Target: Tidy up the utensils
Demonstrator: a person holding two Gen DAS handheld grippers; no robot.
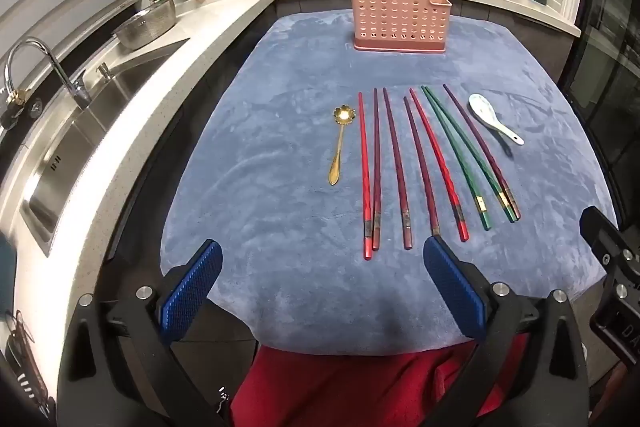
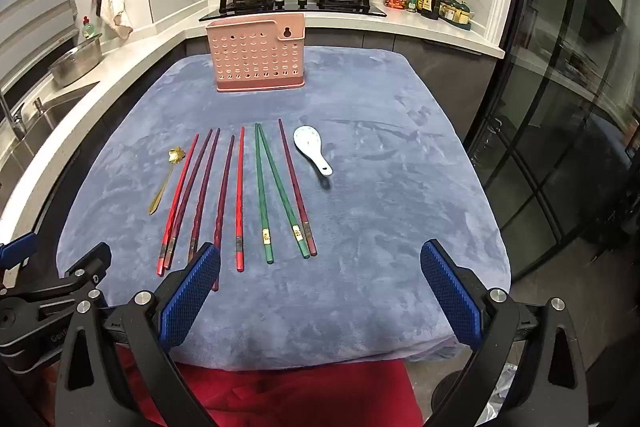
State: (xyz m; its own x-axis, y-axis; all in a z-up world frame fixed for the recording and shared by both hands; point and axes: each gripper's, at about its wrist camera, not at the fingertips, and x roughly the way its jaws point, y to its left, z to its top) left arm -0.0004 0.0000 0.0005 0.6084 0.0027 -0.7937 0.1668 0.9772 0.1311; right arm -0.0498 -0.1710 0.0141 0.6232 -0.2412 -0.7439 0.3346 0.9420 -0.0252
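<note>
Eight chopsticks point(image 1: 424, 163) lie side by side on the blue cloth point(image 1: 280, 227), a gold spoon point(image 1: 339, 143) just left of them and a white spoon point(image 1: 492, 121) just right. Behind them, well apart, stands the pink holder point(image 1: 398, 13). Both tools hang over the near edge: the left gripper point(image 1: 322, 291) and the right gripper point(image 2: 320, 293) gape fully wide, gripping nothing.
</note>
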